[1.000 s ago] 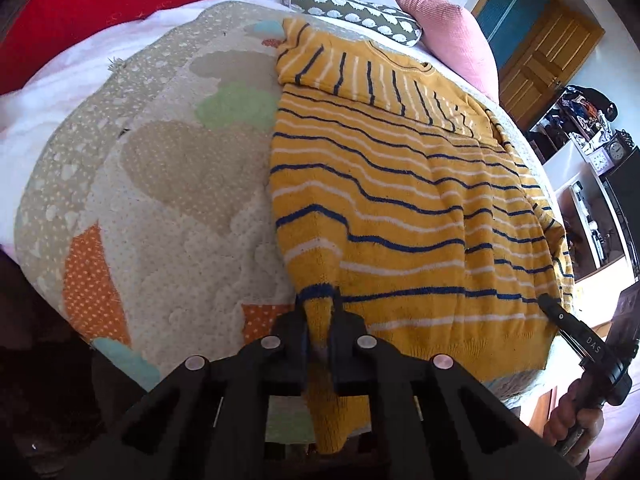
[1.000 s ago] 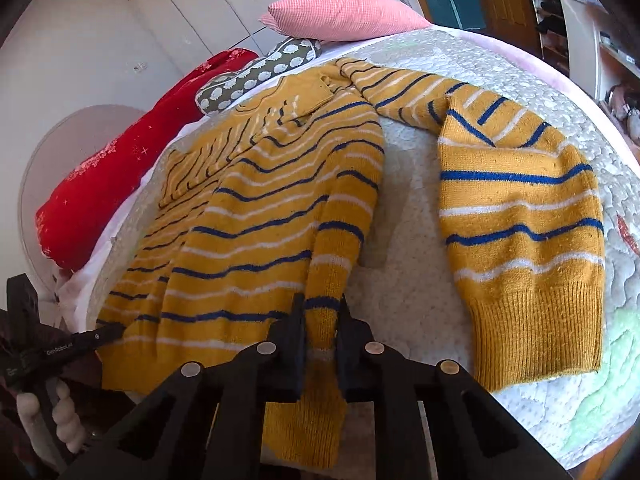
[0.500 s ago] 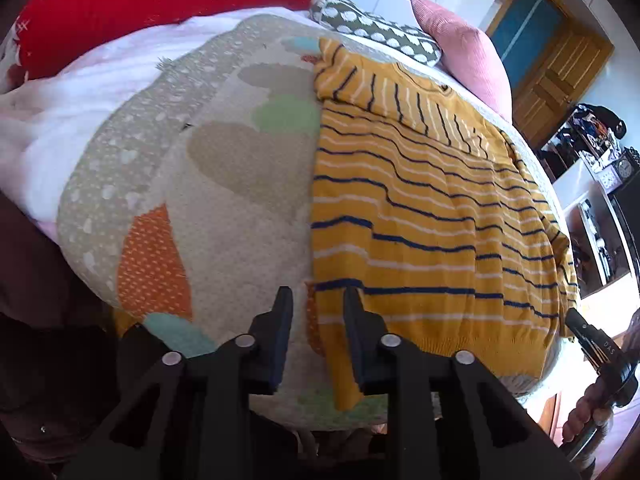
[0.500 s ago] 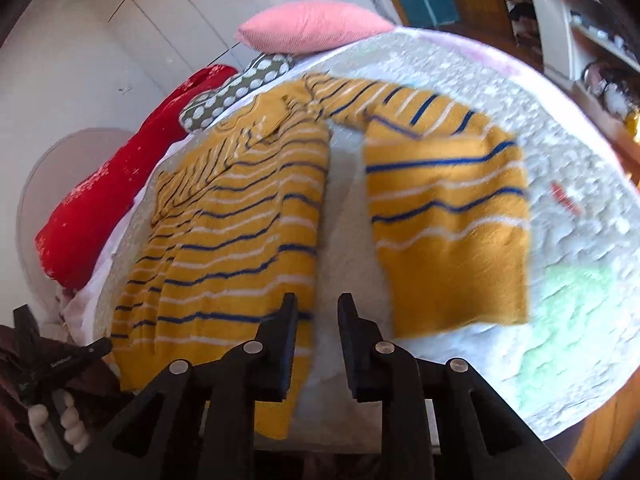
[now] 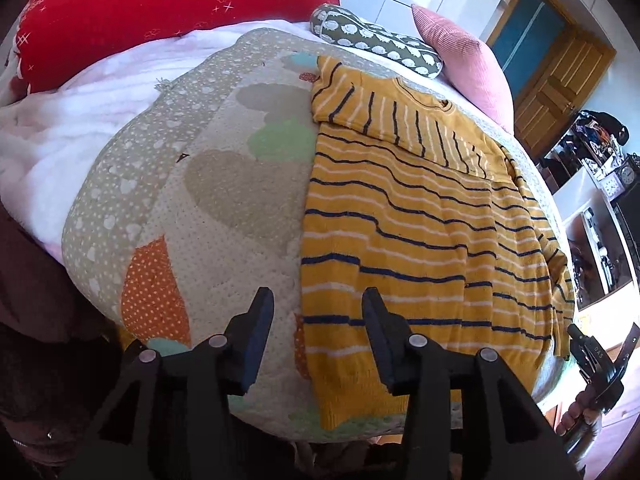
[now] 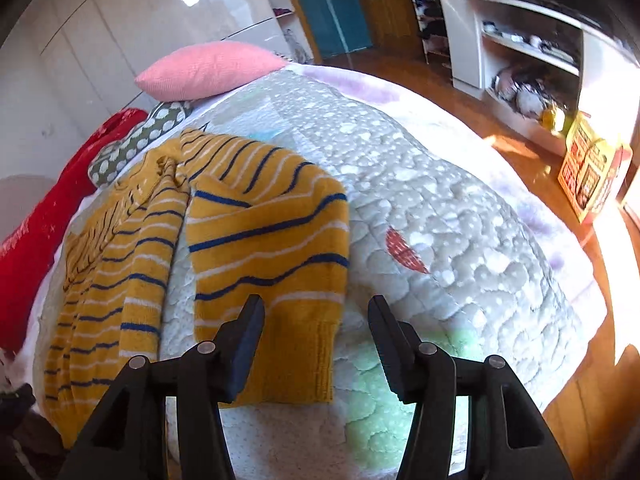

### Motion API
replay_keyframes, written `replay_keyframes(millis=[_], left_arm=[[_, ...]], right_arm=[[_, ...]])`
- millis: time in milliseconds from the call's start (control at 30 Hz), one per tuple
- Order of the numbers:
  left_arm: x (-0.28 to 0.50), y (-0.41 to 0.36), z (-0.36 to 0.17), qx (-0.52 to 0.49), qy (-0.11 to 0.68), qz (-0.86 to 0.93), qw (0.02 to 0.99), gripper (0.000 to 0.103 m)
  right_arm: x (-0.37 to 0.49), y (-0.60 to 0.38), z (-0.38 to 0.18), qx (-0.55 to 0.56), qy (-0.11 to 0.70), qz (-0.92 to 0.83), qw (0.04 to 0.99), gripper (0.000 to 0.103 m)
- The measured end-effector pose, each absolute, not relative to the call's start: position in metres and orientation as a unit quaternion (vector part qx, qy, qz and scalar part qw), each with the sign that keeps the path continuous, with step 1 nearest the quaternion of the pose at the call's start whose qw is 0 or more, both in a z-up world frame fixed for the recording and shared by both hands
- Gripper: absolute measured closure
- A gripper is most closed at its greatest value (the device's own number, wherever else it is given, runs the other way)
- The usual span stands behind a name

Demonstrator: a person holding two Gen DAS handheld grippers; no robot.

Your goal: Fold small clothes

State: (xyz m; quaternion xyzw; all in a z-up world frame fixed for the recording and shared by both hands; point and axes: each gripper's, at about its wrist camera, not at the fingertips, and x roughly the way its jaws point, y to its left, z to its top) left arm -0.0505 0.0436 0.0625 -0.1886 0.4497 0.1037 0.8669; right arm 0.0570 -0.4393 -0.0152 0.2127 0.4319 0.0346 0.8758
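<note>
Left wrist view: we find the left claw (image 5: 318, 332) spread wide and holding nothing, poised over the near left edge of the sweater (image 5: 420, 240). The sweater lies flat on the quilt (image 5: 192, 208) of the bed, one sleeve folded across its chest. The right claw (image 5: 596, 356) shows at the far edge.

Right wrist view: we find the right claw (image 6: 316, 332) spread and empty above the cuff of the sleeve (image 6: 268, 264), which lies on the quilt (image 6: 460, 240) beside the sweater (image 6: 120, 264) body.

Sunlit wooden floor (image 6: 460, 80), white shelving unit (image 6: 520, 44), wooden door (image 5: 560, 80), white wall panels (image 6: 100, 40).
</note>
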Motion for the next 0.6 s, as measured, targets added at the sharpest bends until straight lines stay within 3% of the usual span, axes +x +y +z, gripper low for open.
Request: replay_keyframes(millis=[200,233,267,300,400,600], left_arm=[[-0.036,0.029,0.060,-0.186,0.457,0.078,0.866,0.058],[-0.036,0.028,0.061,-0.185,0.457,0.076,0.867,0.058],[-0.035,0.026,0.061,-0.183,0.457,0.074,0.867,0.058],[-0.036,0.026,0.062,-0.182,0.456,0.072,0.868,0.058],[-0.037,0.031,0.062,-0.187,0.455,0.073,0.868,0.058],[-0.039,0.050,0.062,-0.224,0.444,0.066,0.865,0.058]], right_arm=[[0.059,-0.419,-0.017,0.167,0.429,0.038,0.887,0.039],[0.061,-0.412,-0.016,0.154,0.431,0.045,0.888,0.055],[0.064,-0.409,-0.017,0.145,0.433,0.050,0.888,0.090],[0.067,-0.407,-0.015,0.146,0.438,0.064,0.885,0.094],[0.077,-0.410,0.005,0.145,0.419,0.070,0.893,0.094],[0.121,-0.420,0.100,0.177,0.342,0.109,0.916,0.094]])
